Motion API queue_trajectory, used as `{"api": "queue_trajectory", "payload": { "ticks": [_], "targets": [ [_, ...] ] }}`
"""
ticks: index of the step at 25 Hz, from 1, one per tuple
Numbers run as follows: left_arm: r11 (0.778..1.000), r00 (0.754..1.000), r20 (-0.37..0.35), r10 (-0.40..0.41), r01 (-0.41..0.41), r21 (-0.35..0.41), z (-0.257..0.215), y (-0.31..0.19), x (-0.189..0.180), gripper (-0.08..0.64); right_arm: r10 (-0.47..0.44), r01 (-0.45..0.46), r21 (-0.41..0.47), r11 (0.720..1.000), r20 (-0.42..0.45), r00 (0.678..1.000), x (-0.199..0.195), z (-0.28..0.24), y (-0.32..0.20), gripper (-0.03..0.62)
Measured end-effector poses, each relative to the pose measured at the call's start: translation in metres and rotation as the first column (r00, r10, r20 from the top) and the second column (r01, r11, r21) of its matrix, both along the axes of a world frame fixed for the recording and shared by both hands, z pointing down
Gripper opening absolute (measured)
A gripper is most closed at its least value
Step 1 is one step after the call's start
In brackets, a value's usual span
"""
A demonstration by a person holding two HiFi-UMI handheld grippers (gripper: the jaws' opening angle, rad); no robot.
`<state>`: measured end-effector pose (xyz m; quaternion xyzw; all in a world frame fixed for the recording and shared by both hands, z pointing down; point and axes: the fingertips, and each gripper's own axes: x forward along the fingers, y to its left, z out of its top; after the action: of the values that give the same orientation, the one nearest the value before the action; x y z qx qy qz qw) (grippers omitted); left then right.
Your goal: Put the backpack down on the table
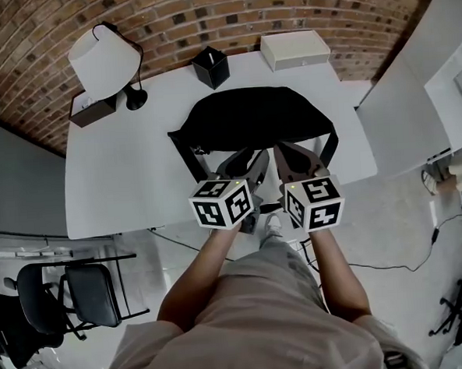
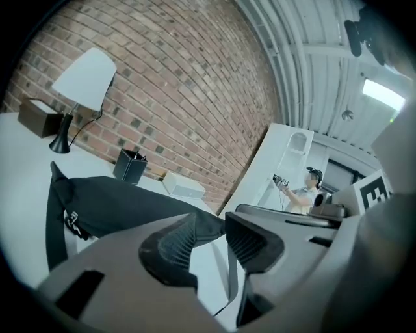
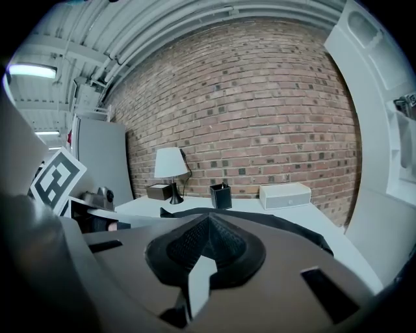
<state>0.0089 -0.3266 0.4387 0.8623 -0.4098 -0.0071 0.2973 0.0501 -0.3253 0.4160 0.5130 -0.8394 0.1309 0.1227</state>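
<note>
The black backpack (image 1: 250,116) lies flat on the white table (image 1: 114,179), with its straps hanging over the front edge. Both grippers hover just in front of it, by that edge. My left gripper (image 1: 244,168) stands open; in the left gripper view its pads (image 2: 175,247) are apart with only the backpack (image 2: 117,201) and table behind the gap (image 2: 211,240). My right gripper (image 1: 296,162) is to its right, its pads (image 3: 227,250) meeting at the tips with nothing between them (image 3: 208,244). The backpack (image 3: 286,224) shows beyond them.
At the table's back stand a white lamp (image 1: 105,61), a brown box (image 1: 92,110), a black pen holder (image 1: 210,66) and a white box (image 1: 294,49). Black chairs (image 1: 89,294) stand at the lower left. A person (image 2: 305,192) stands far off by a white cabinet.
</note>
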Motion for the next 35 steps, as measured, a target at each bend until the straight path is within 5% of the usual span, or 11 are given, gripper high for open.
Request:
{"api": "queue_trajectory", "payload": {
  "ticks": [17, 35],
  "targets": [
    [0.972, 0.983, 0.185, 0.010, -0.053, 0.228, -0.047, 0.054, -0.009, 0.034, 0.039, -0.038, 0.063, 0.997, -0.005, 0.999, -0.009, -0.033, 0.057, 0.002],
    [0.956, 0.968, 0.251, -0.025, -0.050, 0.288, -0.054, 0.090, -0.032, 0.006, -0.009, 0.012, 0.086, 0.996, -0.039, 0.999, -0.036, -0.036, 0.093, 0.002]
  ]
}}
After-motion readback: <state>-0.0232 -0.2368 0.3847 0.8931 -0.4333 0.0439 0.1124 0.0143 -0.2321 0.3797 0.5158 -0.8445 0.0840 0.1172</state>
